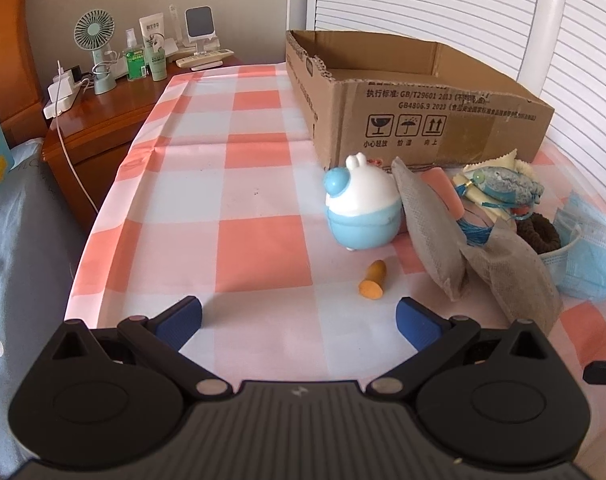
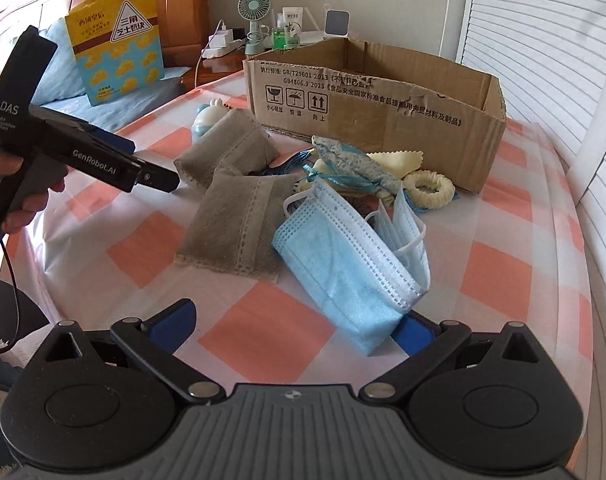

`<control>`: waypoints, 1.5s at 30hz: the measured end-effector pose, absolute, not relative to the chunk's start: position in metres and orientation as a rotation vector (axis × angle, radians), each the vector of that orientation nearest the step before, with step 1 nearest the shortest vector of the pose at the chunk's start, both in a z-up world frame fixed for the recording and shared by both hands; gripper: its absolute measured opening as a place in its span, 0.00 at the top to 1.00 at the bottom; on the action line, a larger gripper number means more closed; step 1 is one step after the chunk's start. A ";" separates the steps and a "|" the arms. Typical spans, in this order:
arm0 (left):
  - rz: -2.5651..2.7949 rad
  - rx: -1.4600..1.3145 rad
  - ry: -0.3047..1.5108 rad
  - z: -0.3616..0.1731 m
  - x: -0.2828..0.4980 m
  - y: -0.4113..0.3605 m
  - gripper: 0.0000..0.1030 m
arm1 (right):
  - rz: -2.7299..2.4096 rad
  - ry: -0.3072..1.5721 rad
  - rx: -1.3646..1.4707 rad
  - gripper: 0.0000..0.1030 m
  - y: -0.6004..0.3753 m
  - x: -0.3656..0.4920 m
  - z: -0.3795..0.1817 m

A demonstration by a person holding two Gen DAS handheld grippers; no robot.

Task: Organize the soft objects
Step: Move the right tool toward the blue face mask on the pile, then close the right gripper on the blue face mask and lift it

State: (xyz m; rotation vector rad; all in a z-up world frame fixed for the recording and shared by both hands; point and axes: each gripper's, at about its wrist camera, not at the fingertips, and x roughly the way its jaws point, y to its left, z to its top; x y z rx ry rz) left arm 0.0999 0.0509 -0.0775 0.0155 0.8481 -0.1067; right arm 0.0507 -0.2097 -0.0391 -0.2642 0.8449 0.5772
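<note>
An open cardboard box stands at the back of the checked cloth; it also shows in the right wrist view. In front of it lies a pile: two grey fabric pouches, blue face masks, a blue-and-white rabbit toy, a dark hair tie, a cream scrunchie, cloths and blue cord. A small orange foam piece lies just ahead of my open left gripper. My open right gripper has the mask's near end between its fingers, loose.
A wooden nightstand with a fan, bottles and a power strip stands at the back left. A bed with a yellow-blue bag lies left of the table. White shutters run along the right. The left gripper's body shows at the left.
</note>
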 end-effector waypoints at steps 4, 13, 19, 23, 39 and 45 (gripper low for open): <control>-0.075 0.010 0.847 -0.078 0.104 0.059 0.00 | 0.561 0.853 -0.254 0.00 -0.209 0.045 -0.042; -0.020 0.004 0.845 -0.078 0.115 0.074 0.00 | 0.536 0.844 -0.241 0.00 -0.212 0.044 -0.044; -0.115 0.036 0.807 -0.071 0.101 0.062 0.01 | 0.534 0.837 -0.246 0.00 -0.211 0.044 -0.044; -0.190 0.088 0.773 -0.070 0.100 0.048 0.20 | 0.530 0.830 -0.249 0.00 -0.210 0.044 -0.046; -0.413 0.140 0.751 -0.072 0.104 0.031 0.78 | 0.531 0.817 -0.232 0.00 -0.213 0.042 -0.045; -0.450 0.157 0.752 -0.072 0.101 0.032 0.79 | 0.524 0.816 -0.229 0.00 -0.215 0.042 -0.045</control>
